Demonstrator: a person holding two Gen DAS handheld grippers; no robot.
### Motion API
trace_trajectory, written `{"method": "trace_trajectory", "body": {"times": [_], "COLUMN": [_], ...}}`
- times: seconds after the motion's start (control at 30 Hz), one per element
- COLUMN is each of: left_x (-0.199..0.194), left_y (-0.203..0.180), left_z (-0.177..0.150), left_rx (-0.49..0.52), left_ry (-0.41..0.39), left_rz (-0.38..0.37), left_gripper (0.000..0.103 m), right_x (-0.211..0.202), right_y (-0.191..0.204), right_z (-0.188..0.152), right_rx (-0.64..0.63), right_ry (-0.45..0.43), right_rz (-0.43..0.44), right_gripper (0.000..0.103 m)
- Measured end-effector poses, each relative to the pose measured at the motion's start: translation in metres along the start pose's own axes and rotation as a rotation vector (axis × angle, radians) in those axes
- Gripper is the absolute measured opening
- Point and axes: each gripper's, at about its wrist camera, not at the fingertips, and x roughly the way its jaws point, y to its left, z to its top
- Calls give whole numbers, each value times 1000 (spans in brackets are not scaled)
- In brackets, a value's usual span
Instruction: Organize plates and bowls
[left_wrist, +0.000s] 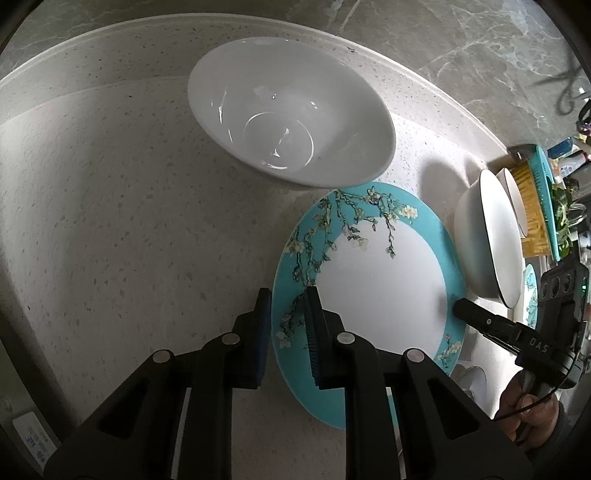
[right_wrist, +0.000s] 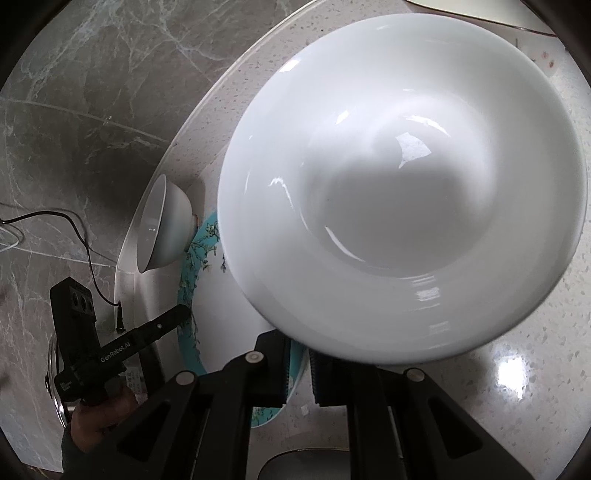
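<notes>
While both tongs clamp teal plate (left_wrist: 376, 280) rim, left tongs (left_wrist: 286, 317) and right tongs (right_wrist: 299, 363) pinched narrow, plate half-lifted off surface (left_wrist: 129, 206). Large white bowl (left_wrist: 288, 110) touching plate's far edge, black-rimmed bowls (left_wrist: 487, 236) beside, probably unsorted. Stacking barely begun.

A home dining area, by the look of it: a round speckled stone tabletop (left_wrist: 110, 184) stands on grey marble-veined floor tiles (left_wrist: 461, 48); white bowls (left_wrist: 288, 114) and a floral turquoise plate (left_wrist: 369, 266) sit on it; bottles and household clutter (left_wrist: 565, 166) crowd its right edge.
</notes>
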Motion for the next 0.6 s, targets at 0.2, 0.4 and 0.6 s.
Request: {"method": "trace_trajectory", "body": {"times": [0.2, 0.4, 0.6], "left_x": [-5, -13, -26], "left_y": [-5, -7, -11], "left_z": [-10, -20, -27], "left_rx": [-4, -13, -7], "left_ry": [-10, -26, -53], "left_rz": [-1, -7, -6], "left_gripper": [14, 14, 14], "right_x": [-5, -9, -16], "right_y": [2, 6, 10], "right_z": [-2, -5, -9], "right_rx": [-8, -30, -52], "right_ry": [0, -1, -9], "right_rz": [1, 1, 4], "right_gripper": [11, 11, 11]}}
